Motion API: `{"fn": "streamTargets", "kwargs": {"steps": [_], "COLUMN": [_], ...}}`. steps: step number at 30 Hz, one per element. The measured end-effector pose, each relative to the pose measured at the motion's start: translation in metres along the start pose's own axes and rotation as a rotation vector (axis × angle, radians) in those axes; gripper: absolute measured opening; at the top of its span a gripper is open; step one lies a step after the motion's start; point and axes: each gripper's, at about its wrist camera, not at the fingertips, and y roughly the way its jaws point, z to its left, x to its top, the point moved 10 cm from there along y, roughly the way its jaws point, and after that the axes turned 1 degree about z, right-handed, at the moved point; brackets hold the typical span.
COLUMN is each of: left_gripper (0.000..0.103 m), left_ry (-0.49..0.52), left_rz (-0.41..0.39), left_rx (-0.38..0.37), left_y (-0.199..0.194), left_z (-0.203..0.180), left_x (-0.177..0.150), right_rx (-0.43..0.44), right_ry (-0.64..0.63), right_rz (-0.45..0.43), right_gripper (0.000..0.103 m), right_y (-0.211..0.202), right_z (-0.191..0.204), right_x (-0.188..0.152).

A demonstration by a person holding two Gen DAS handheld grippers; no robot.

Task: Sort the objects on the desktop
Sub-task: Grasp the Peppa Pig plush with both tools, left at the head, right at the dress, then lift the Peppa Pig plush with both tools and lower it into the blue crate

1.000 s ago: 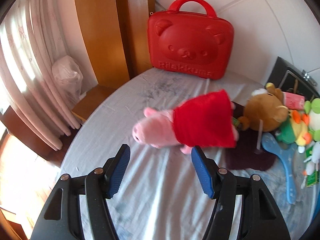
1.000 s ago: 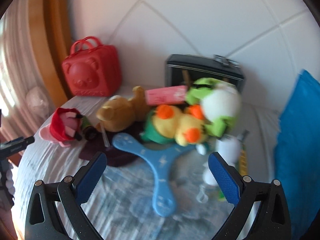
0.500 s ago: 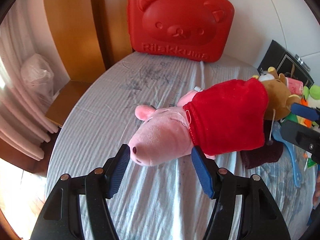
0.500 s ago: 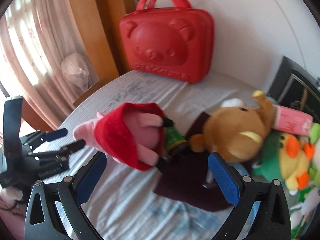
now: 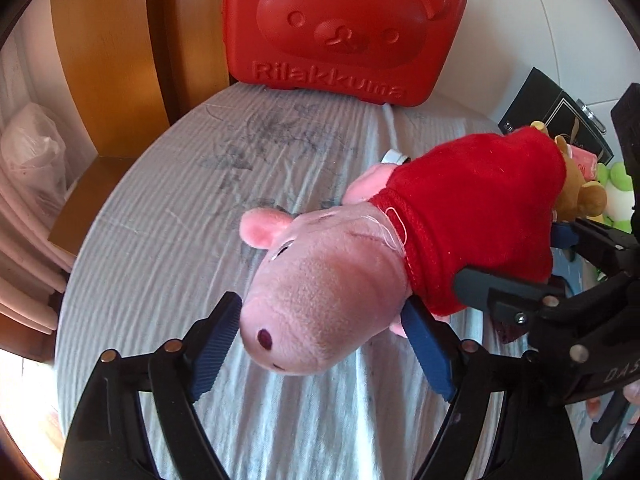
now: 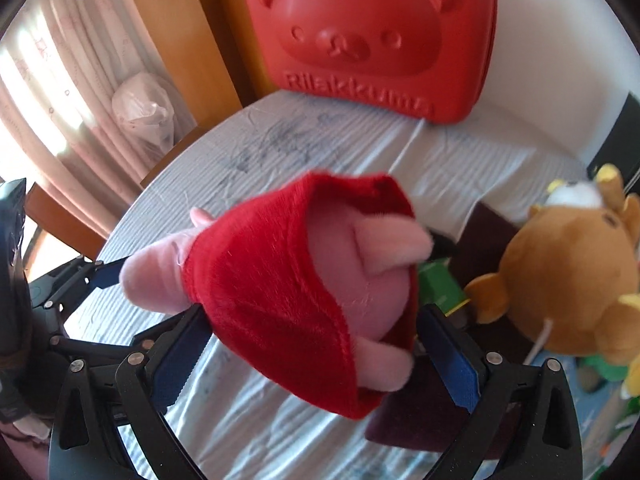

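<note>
The fuzzy pink pig plush in a red velvet dress (image 5: 360, 256) is blocking its own far side, so whether any pad is pressing in is hard to tell. The left gripper (image 5: 320, 344) is bracketing the snout, fingers spread wide. The right gripper (image 6: 316, 344) is straddling the dress hem, jaws also apart, above the wrinkled grey striped tablecloth (image 5: 200, 240).

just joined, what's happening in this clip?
Both grippers are on the pig plush. The left gripper has its fingers on either side of the snout, and the right gripper brackets the body end in the red dress, so each holds one end. Whether either is actually squeezing is hard to tell. The plush sits over the grey cloth, in front of the red case. A brown bear plush and other toys lie off to the right, not yet touched.
</note>
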Motion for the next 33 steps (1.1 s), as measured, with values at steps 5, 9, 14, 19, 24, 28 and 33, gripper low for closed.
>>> {"fn": "streamTargets", "kwargs": {"steps": [5,9,14,19,24,28,33], "left_gripper": [0.073,0.066,0.065,0.065,0.065,0.065,0.065], "left_ry": [0.065,0.084,0.087,0.089,0.103,0.127,0.178], "left_rz": [-0.053,-0.068,-0.093,-0.143,-0.208,-0.247,-0.302], "left_rx": [0.046,0.079,0.091,0.094,0.088,0.076,0.05], "left_y": [0.0,-0.005,-0.025,-0.06,-0.103,-0.133,-0.17], "left_z": [-0.013,-0.016,-0.019,-0.029,-0.05,-0.072,-0.107], "left_x": [0.003,0.004,0.001,-0.005,-0.014,-0.022,-0.028], "right_rx": [-0.014,-0.032,-0.019,-0.015,-0.021,-0.035,-0.068], "right_ry": [-0.038,-0.061,-0.074,-0.089,-0.098,-0.093,-0.072], "right_rz": [-0.008,-0.02,-0.037,-0.08,-0.146,-0.188,-0.252], "right_gripper": [0.085,0.068,0.062,0.062,0.062,0.062,0.062], "right_y": [0.005,-0.001,-0.014,-0.043,-0.091,-0.13,-0.176], "right_z": [0.001,0.005,0.01,0.017,0.024,0.024,0.02], "right_x": [0.002,-0.003,-0.008,-0.015,-0.029,-0.046,-0.065]}}
